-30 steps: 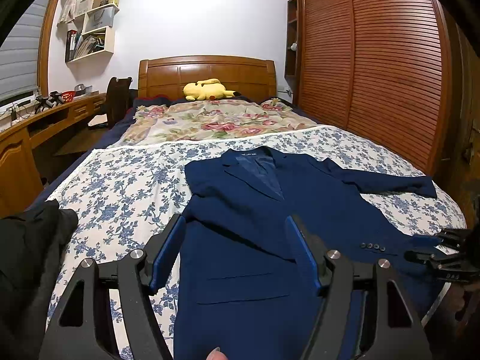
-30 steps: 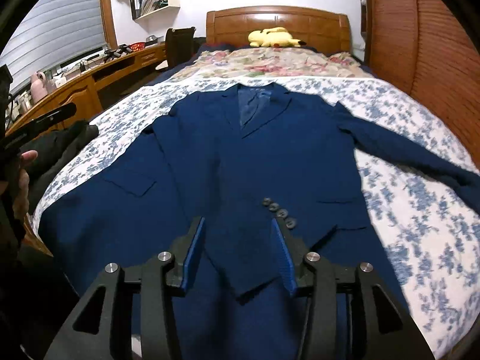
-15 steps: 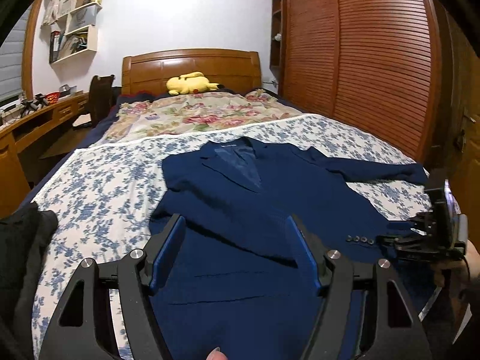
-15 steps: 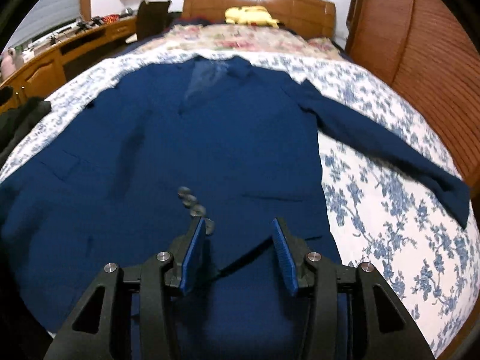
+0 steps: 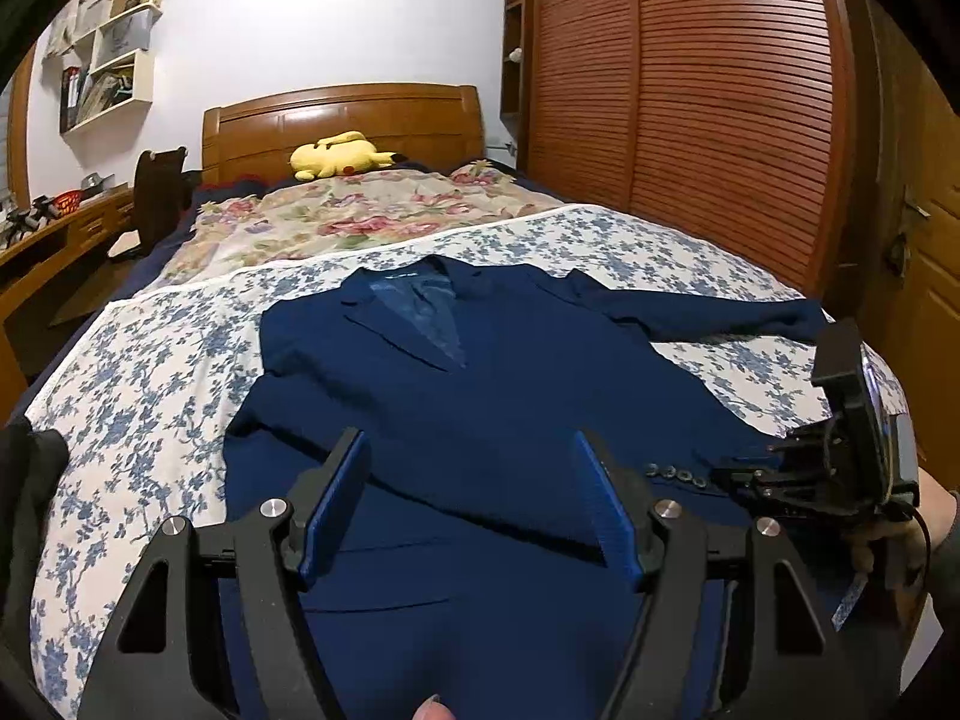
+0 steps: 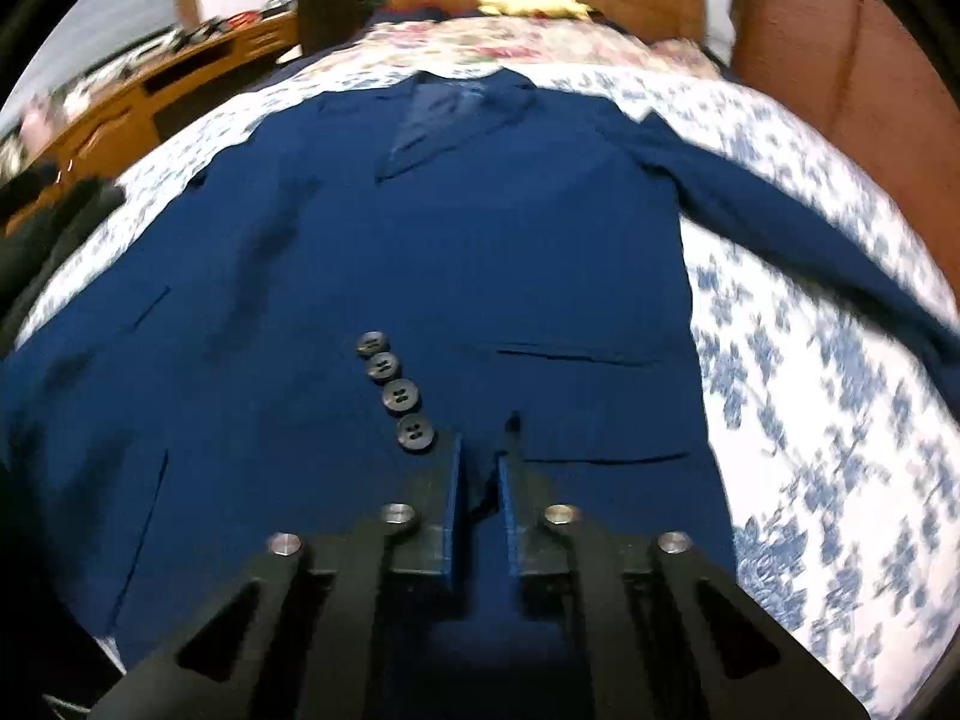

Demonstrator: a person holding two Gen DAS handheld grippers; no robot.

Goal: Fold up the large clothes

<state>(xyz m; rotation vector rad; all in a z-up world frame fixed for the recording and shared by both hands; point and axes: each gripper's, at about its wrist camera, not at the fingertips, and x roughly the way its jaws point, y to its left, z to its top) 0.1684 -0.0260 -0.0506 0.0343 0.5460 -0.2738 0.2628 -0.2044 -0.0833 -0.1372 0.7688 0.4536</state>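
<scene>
A navy blue suit jacket [image 5: 480, 396] lies face up on the bed, collar toward the headboard, one sleeve folded across its front and the other [image 6: 798, 228] stretched to the right. My left gripper [image 5: 471, 462] is open and empty, hovering above the jacket's lower left part. My right gripper [image 6: 483, 450] is shut on the end of the folded sleeve, just right of the cuff buttons [image 6: 393, 387]. The right gripper also shows in the left wrist view [image 5: 756, 477] at the jacket's lower right, beside the buttons [image 5: 675, 474].
The bed has a blue floral sheet [image 5: 144, 372] and a flowered quilt [image 5: 360, 210] with a yellow plush toy [image 5: 339, 153] by the wooden headboard [image 5: 342, 114]. A wooden wardrobe [image 5: 690, 90] stands on the right, a desk [image 5: 36, 234] on the left. Dark clothing [image 5: 24, 480] lies at the bed's left corner.
My right gripper has moved down onto the jacket and closed on the cloth by the cuff buttons. My left gripper has stayed open and shifted slightly right.
</scene>
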